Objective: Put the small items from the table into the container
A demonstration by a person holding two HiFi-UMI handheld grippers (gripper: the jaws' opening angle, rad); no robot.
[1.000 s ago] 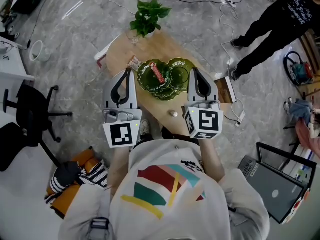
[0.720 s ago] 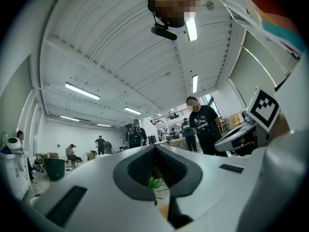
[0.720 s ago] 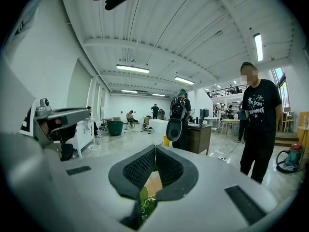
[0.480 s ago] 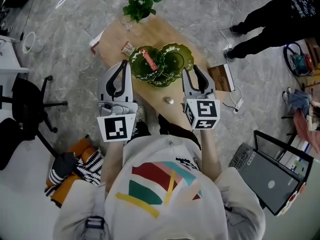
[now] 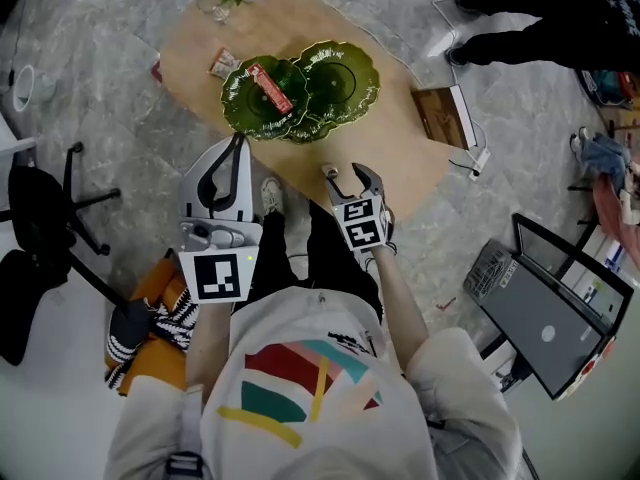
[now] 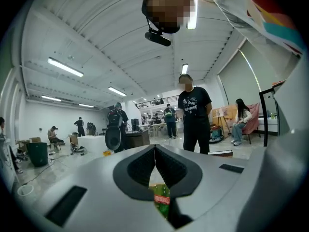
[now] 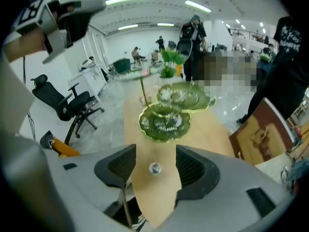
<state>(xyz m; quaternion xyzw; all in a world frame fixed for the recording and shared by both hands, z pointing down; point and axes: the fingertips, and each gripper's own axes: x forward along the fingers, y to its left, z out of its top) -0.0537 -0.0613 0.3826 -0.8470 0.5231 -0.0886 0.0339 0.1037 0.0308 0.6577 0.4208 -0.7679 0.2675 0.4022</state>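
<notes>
R tongs (image 5: 345, 174) opening around the small shiny round item (image 7: 154, 168), untouched on desk (image 5: 400, 138) just nearside of green dish (image 5: 235, 118), prob. light, hard, slippery, so pinch mid-body; L tongs (image 6: 155, 149) closed, empty.

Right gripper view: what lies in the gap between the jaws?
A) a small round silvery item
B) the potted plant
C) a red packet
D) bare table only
A: the right gripper has its jaws opening, and the small round silvery item lies on the table in the gap between them, clear of both pads.
</notes>
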